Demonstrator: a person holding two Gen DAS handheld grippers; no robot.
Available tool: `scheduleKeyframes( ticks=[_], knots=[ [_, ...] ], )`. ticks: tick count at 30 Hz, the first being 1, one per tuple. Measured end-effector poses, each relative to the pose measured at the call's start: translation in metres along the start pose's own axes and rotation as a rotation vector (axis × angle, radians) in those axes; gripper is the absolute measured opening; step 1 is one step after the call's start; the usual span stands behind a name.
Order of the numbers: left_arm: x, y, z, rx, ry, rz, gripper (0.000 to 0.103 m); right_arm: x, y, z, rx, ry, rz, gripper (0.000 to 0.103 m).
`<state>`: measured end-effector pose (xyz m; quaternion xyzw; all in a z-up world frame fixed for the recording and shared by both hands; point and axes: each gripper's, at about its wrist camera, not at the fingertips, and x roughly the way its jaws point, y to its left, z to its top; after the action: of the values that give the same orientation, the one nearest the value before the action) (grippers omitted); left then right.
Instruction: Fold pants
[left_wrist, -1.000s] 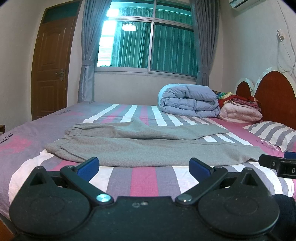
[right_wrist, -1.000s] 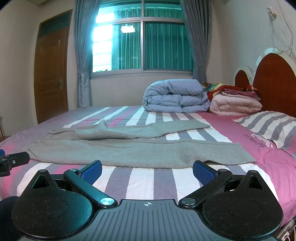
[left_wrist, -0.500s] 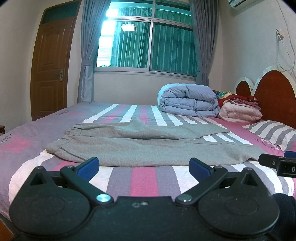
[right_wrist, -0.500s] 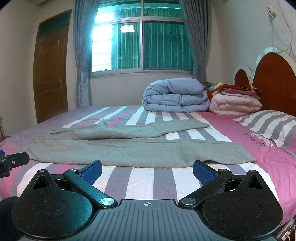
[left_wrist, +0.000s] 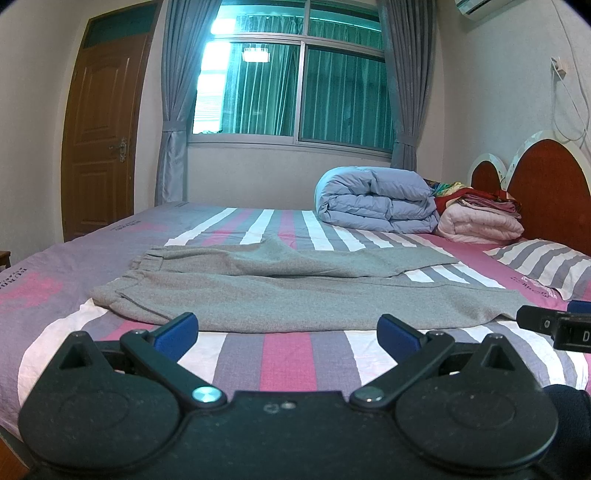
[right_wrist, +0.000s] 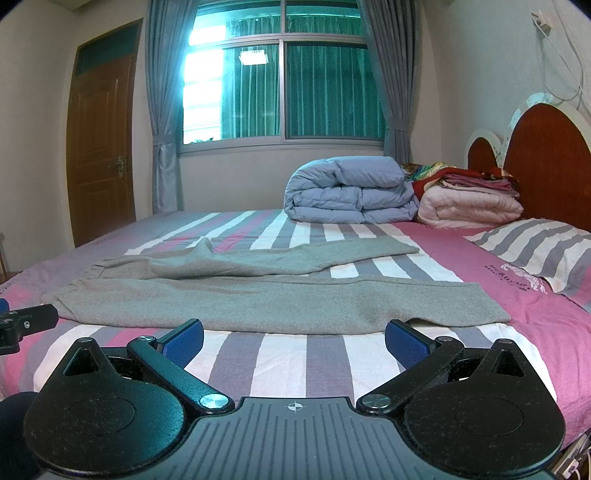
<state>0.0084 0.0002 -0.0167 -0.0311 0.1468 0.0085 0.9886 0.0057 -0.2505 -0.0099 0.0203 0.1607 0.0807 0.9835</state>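
Change since earlier frames: nothing measurable; both views match the earlier ones, pants and grippers unmoved.
Left gripper (left_wrist: 287, 330): jaws spread wide, nothing between them; held low at the near edge of the bed, short of the cloth.
Right gripper (right_wrist: 294, 336): jaws likewise wide and empty; its tip shows at the right edge of the left view.
Pants (left_wrist: 295, 295): grey sweatpants lying flat across the middle of the frame, waistband at centre left, legs running to the right. The two legs lie apart, the far one angled away toward upper right.
Progress: judged not started. No fold is visible; legs not yet laid one over the other, and no lengthwise folding done. All folds remain.
Next step (judgement): likely grasp the near leg or far leg to bring them together.
Bed (right_wrist: 295, 354): striped sheet in pink, grey and white, fairly smooth; pants rest directly on it.
Room: rolled blue duvet (left_wrist: 373, 201) and pink folded bedding (left_wrist: 480, 225) at centre right, striped pillow (right_wrist: 535, 251) at right, wooden headboard (right_wrist: 546, 162) behind it. Curtained window (left_wrist: 295, 77) at top centre, brown door (left_wrist: 99, 136) at upper left.
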Motion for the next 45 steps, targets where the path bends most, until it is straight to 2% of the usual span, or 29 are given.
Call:
scheduleKeyframes(
  ticks=[22,25,28,31,35,37,40,42,44,45],
  knots=[
    [0.002,0.001,0.001,0.000,0.000,0.007,0.097,0.001,0.000,0.000,0.006,0.003,0.002,0.103],
    [0.003,0.013,0.008,-0.033,0.003,0.019,0.097,0.005,-0.006,0.002,0.034,0.008,0.037,0.103],
    [0.013,0.038,0.024,-0.031,0.027,0.060,0.097,0.016,-0.018,0.019,0.057,-0.044,0.142,0.103],
    [0.041,0.074,0.048,-0.035,0.049,0.049,0.097,0.039,-0.020,0.059,0.014,-0.067,0.218,0.103],
    [0.101,0.130,0.081,-0.014,0.104,0.049,0.094,0.084,-0.011,0.110,-0.065,-0.066,0.274,0.103],
    [0.135,0.161,0.096,-0.004,0.123,0.066,0.087,0.115,-0.003,0.131,-0.094,-0.041,0.301,0.103],
    [0.194,0.203,0.111,0.026,0.149,0.075,0.086,0.177,0.013,0.152,-0.128,-0.002,0.352,0.103],
    [0.241,0.226,0.119,0.021,0.208,0.064,0.075,0.225,0.031,0.161,-0.162,0.028,0.374,0.102],
    [0.288,0.246,0.126,0.021,0.255,0.056,0.075,0.274,0.047,0.164,-0.179,0.063,0.402,0.084],
    [0.308,0.253,0.128,0.029,0.274,0.063,0.074,0.302,0.058,0.164,-0.188,0.093,0.415,0.071]
  ],
)
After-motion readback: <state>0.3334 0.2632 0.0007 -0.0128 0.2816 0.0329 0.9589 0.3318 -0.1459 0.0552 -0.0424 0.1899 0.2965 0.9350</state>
